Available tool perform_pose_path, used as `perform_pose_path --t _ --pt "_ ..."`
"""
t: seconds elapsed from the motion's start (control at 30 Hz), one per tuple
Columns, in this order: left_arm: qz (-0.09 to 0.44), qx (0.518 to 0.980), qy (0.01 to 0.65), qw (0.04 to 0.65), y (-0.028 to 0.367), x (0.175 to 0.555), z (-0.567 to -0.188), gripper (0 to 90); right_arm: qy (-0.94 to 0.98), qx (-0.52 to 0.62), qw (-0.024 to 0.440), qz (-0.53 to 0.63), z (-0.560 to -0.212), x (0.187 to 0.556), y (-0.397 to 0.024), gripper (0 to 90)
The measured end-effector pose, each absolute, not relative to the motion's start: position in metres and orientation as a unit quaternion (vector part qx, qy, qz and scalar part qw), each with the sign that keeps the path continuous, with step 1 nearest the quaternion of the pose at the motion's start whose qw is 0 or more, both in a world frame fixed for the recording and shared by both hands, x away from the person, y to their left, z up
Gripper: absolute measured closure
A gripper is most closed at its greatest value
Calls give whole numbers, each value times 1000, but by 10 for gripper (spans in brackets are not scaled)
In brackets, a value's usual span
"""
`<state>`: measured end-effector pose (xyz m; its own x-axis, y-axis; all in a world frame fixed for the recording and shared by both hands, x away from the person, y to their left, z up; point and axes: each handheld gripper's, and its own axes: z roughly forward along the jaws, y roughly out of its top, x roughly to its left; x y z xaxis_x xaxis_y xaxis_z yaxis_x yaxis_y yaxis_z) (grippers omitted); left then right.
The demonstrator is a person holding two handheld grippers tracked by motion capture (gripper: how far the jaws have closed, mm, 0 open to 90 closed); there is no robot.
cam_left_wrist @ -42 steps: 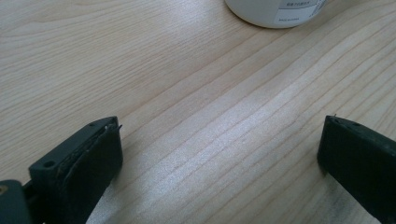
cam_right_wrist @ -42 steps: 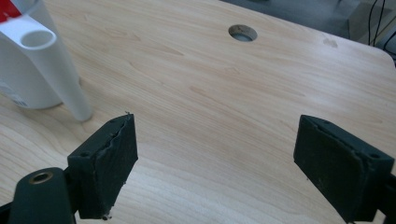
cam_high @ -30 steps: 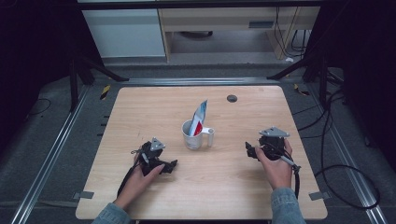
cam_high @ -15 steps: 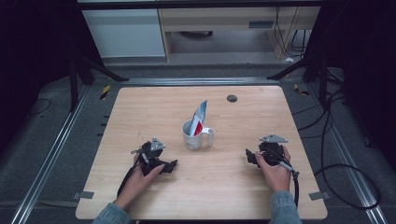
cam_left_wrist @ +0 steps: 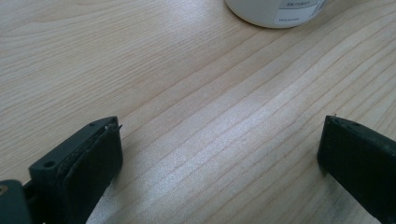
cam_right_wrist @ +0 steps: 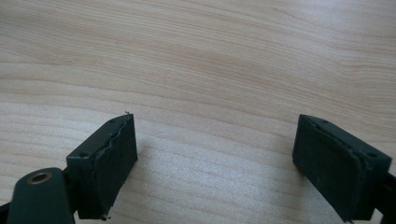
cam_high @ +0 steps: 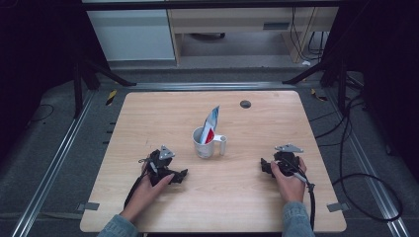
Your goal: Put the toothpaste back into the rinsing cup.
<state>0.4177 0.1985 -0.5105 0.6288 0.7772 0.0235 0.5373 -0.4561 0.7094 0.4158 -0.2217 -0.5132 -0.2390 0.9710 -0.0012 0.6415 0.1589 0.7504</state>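
The white cup (cam_high: 204, 143) stands in the middle of the tabletop (cam_high: 296, 113) with a toothpaste tube (cam_high: 210, 123) leaning inside it. Your left gripper (cam_high: 179, 176) and right gripper (cam_high: 266, 167) rest low on each side of it, fingers wide open and holding nothing, so either can reach in.

Black two-jaw left tool (cam_high: 179, 176), right tool (cam_high: 266, 167); grey three-cornered top plates; trailing black cables; denim sleeves.
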Motion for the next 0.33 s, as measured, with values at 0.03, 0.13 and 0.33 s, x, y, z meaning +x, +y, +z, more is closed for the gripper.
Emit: perform_pose_path --t 0.03,0.13,0.33 --pt "175 835 394 342 198 418 -511 0 718 561 256 323 -513 416 -222 116" --pt "175 835 394 342 198 418 -511 0 716 568 253 318 -514 418 -224 63" --pt "175 835 394 343 198 418 -511 0 695 601 256 302 -514 421 -222 14"
